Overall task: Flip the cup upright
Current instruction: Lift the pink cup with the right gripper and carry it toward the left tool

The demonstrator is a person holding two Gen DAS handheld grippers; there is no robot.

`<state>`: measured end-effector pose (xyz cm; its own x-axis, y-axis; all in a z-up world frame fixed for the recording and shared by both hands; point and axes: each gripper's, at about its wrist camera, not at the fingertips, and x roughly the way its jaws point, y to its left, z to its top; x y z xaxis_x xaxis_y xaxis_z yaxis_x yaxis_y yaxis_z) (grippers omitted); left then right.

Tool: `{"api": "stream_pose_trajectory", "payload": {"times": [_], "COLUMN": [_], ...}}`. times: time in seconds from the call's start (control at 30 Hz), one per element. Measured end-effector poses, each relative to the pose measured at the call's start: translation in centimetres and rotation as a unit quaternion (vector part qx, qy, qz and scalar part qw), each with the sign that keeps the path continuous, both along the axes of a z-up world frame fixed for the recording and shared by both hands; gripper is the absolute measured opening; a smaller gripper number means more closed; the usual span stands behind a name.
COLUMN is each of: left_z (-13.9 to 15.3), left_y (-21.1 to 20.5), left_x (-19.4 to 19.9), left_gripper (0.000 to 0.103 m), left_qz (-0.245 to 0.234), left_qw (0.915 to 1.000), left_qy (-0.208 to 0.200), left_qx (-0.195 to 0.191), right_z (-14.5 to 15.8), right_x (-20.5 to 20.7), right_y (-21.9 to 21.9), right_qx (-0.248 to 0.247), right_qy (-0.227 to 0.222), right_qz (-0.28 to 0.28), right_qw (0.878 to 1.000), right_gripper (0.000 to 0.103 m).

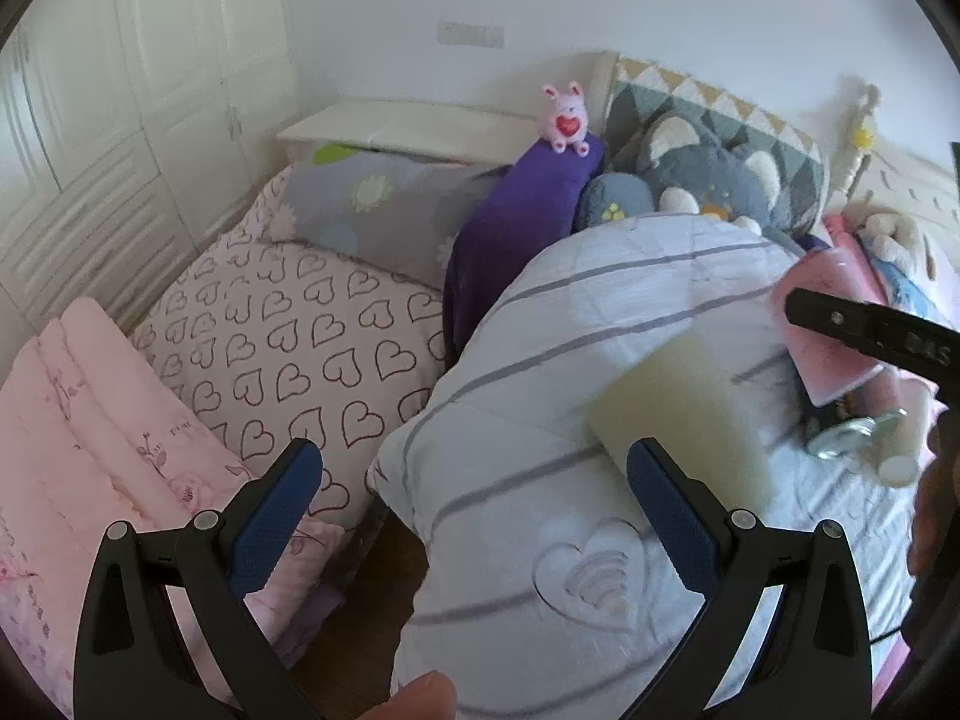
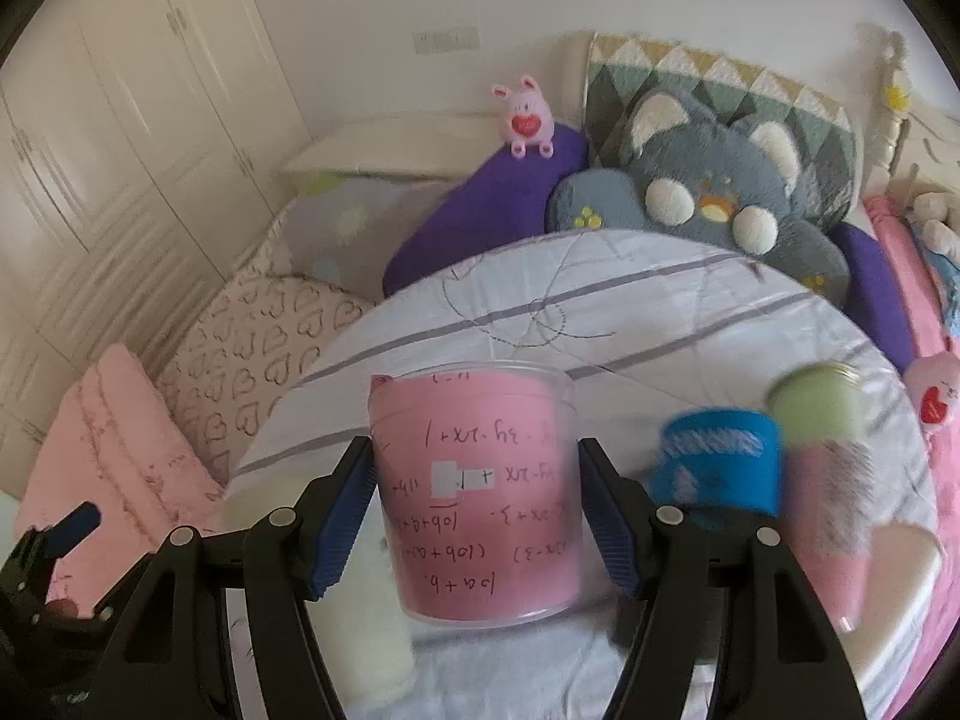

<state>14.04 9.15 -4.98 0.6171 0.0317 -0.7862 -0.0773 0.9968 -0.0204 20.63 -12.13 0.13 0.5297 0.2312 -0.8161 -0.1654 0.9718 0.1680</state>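
A clear plastic cup [image 2: 480,498] with a pink paper lining covered in handwritten maths sits between my right gripper's [image 2: 477,510] blue pads [image 2: 342,516], which touch both its sides. The writing reads upside down. In the left wrist view the same cup [image 1: 831,330] shows at the right, held by the right gripper's black finger [image 1: 870,336] above the striped quilt. My left gripper [image 1: 474,516] is open and empty, low over the quilt, next to a pale yellow-green cup [image 1: 678,414] lying on its side.
A white quilt with grey stripes [image 2: 660,312] covers the bed. A blue cup [image 2: 720,468], a green-topped jar [image 2: 816,402] and a pink cup [image 2: 834,528] lie at the right. A grey plush pillow [image 2: 708,180], purple cushion [image 2: 480,216] and pink bedding [image 1: 90,420] surround it.
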Motion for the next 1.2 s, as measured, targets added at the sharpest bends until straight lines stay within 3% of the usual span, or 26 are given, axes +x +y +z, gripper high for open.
{"api": "stream_pose_trajectory", "payload": {"times": [0.2,0.33,0.53,0.8,0.87,0.9,1.2], "left_z": [2.4,2.9,2.7,1.9,2.1,2.2,3.8], "left_y": [-1.6,-2.8,-4.4,-5.1,-5.2,-5.3,-7.2], "left_x": [-3.8,-6.9,-10.9,-14.3,-14.9,-15.1,-16.7], "left_gripper": [0.103,0.103,0.103,0.103,0.103,0.103,0.103], "left_qz": [-0.021,-0.032,-0.044,-0.039,-0.038,-0.038,-0.051], "left_qw": [0.9996,0.9992,0.9987,0.9985,0.9983,0.9982,0.9975], "left_qy": [-0.019,-0.021,-0.013,0.006,0.004,0.002,-0.012], "left_qx": [0.006,0.01,0.021,0.038,0.044,0.046,0.047], "right_z": [2.2,2.1,-1.2,-6.8,-6.6,-6.4,-0.3], "right_x": [-6.8,-11.1,-15.1,-15.6,-15.6,-15.9,-21.0], "right_y": [-2.3,-3.7,-5.0,-4.5,-4.4,-4.3,-6.5], "right_qx": [0.012,0.016,0.016,-0.001,0.0,-0.001,0.032], "right_qy": [-0.013,-0.014,0.009,0.032,0.034,0.031,-0.063], "right_qz": [-0.01,-0.024,-0.044,-0.046,-0.039,-0.032,-0.039], "right_qw": [1.0,0.999,0.999,0.998,0.999,0.999,0.997], "right_gripper": [0.068,0.068,0.068,0.069,0.085,0.086,0.087]}}
